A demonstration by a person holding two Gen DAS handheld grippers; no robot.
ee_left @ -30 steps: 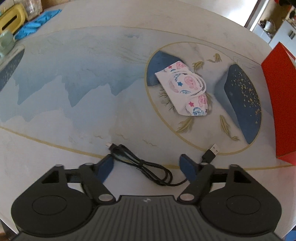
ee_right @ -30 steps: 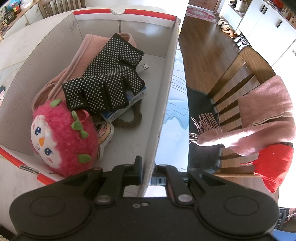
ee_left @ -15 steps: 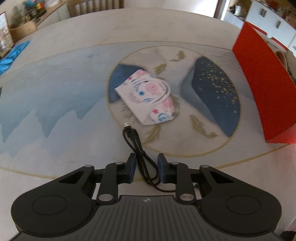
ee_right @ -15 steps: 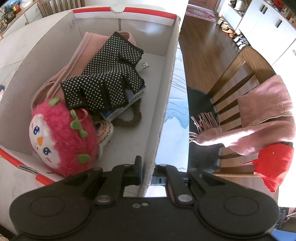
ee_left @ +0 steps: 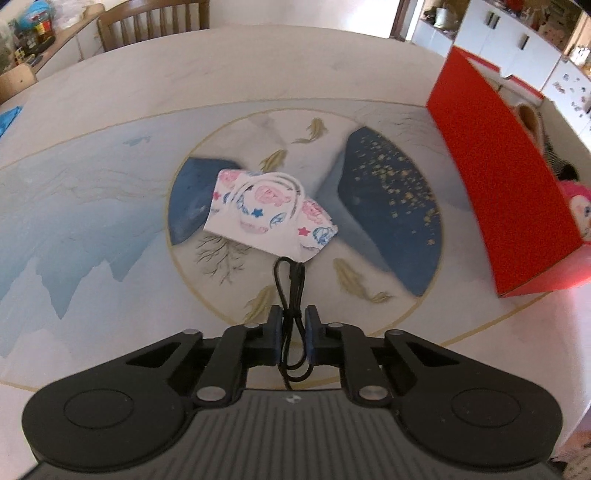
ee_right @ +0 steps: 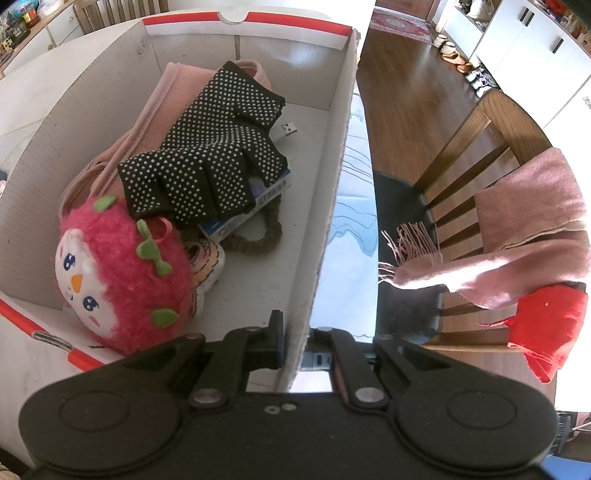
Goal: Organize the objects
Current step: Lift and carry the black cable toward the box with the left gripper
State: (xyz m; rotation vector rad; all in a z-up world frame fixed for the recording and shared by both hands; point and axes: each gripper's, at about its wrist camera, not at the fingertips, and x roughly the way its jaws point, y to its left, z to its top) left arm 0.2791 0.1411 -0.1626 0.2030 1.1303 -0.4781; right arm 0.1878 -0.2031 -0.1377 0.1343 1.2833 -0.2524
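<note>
My left gripper is shut on a coiled black USB cable and holds it above the table, its loop hanging in front of a patterned white face mask that lies on the table's round painted motif. The red cardboard box stands to the right. My right gripper is shut on the box's near side wall. Inside the box lie a black dotted glove, a pink plush toy, pink cloth, a blue packet and a USB plug.
The round table has a painted blue and white top. A wooden chair draped with a pink scarf and a red cloth stands right of the box. Another chair stands at the table's far side.
My left gripper closed on the black cable, lifted it off the table and swung toward the mask and red box. The right gripper kept hold of the box wall.
</note>
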